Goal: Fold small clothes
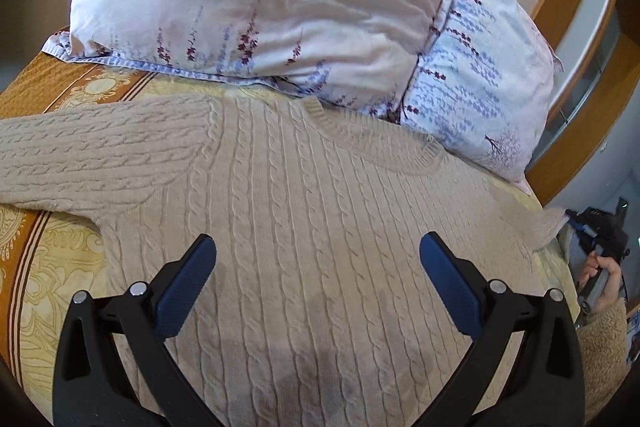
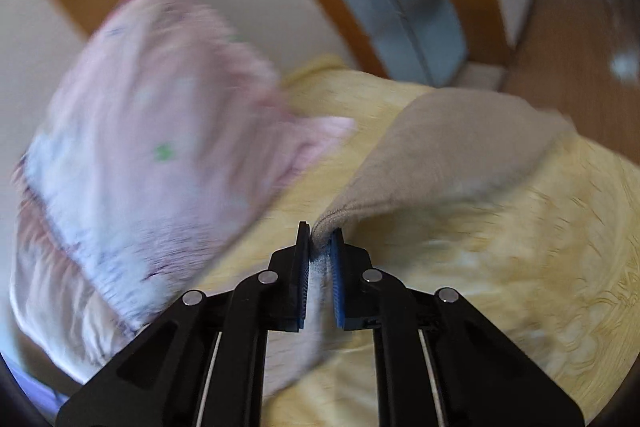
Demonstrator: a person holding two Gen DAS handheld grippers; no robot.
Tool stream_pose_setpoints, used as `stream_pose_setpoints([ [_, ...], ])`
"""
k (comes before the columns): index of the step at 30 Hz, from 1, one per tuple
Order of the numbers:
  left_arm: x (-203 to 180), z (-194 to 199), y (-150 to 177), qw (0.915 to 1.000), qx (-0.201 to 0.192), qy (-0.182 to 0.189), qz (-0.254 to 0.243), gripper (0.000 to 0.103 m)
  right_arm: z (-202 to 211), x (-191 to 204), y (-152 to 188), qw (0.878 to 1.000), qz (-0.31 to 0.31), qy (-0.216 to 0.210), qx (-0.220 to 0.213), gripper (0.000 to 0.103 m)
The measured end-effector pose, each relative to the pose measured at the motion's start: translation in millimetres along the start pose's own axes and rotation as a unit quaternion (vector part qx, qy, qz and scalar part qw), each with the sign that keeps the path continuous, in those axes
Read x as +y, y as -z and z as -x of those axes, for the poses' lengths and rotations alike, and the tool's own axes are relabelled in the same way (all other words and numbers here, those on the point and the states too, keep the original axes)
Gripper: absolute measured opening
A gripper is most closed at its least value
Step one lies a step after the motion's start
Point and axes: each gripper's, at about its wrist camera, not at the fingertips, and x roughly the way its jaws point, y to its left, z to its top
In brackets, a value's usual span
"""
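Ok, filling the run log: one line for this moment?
left hand-held gripper open above sweater | right hand-held gripper shut on sleeve | bed

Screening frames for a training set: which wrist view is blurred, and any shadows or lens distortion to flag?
Right wrist view: heavy motion blur on the pillow and bedspread; the right claw, shut on the sweater sleeve, stays sharp. Left wrist view: mostly crisp, cable-knit sweater readable, dark shadow patch low between the open left claw. Both show fisheye bending and black corner vignetting.
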Motion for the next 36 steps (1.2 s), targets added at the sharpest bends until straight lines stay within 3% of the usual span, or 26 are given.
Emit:
stream_pose_setpoints([
  [5,0.1,-3.4,-2.4,1.0000,-0.002,-0.003,-0.005,0.101,4.5,87.9,34.4,0.990,0.089,-0.108,0.033,0.010],
  [8,-0.4,-6.6,-1.8,1.0000,0.003,-0.001,-0.006,0.101,-16.9,134.3,85.3,0.971,0.137,-0.168,0.100,0.010],
  [10,-1.1,-7.7,0.2,1.0000,0.004,0.002,-0.008,0.101,-38.1,151.0,123.4,0.958,0.158,-0.182,0.153,0.010],
  [12,-2.1,-7.7,1.3,0.9999,0.004,0.005,-0.013,0.101,-61.0,158.8,159.1,0.949,0.175,-0.168,0.202,0.010],
  [16,-1.0,-5.6,-0.8,0.9998,0.007,0.014,-0.010,0.101,-74.6,150.3,175.3,0.946,0.152,-0.162,0.235,0.011],
  [17,0.0,-4.9,-1.6,0.9998,0.008,0.017,-0.007,0.101,-71.6,146.7,173.8,0.947,0.141,-0.165,0.237,0.013],
  [19,2.7,-5.2,-4.1,0.9996,0.011,0.026,0.004,0.101,-66.5,137.2,163.9,0.950,0.108,-0.175,0.235,0.026],
  [20,3.8,-5.8,-5.1,0.9995,0.013,0.029,0.009,0.101,-65.2,132.5,157.1,0.953,0.092,-0.175,0.230,0.043],
  [21,5.6,-6.7,-6.6,0.9992,0.015,0.035,0.016,0.101,-61.6,122.7,149.6,0.958,0.069,-0.170,0.220,0.051],
  [25,6.9,-8.2,-11.3,0.9979,0.024,0.052,0.030,0.101,-64.1,93.1,129.5,0.971,-0.009,-0.142,0.193,0.051],
  [28,5.9,-6.2,-13.2,0.9980,0.018,0.054,0.026,0.101,-65.7,70.9,116.9,0.978,-0.058,-0.108,0.169,0.050],
  [30,7.5,-5.7,-14.2,0.9981,0.018,0.054,0.025,0.101,-65.8,67.3,109.9,0.984,-0.058,-0.083,0.150,0.037],
  [32,12.3,-5.4,-15.1,0.9978,0.018,0.055,0.031,0.101,-63.7,73.2,104.7,0.990,-0.031,-0.055,0.127,0.014],
  [34,18.1,-4.8,-16.4,0.9973,0.018,0.058,0.041,0.101,-58.3,91.9,102.5,0.993,0.008,-0.054,0.106,0.010],
  [36,25.1,-3.5,-17.9,0.9962,0.016,0.065,0.055,0.101,-51.4,125.9,105.0,0.991,0.054,-0.079,0.092,0.009],
])
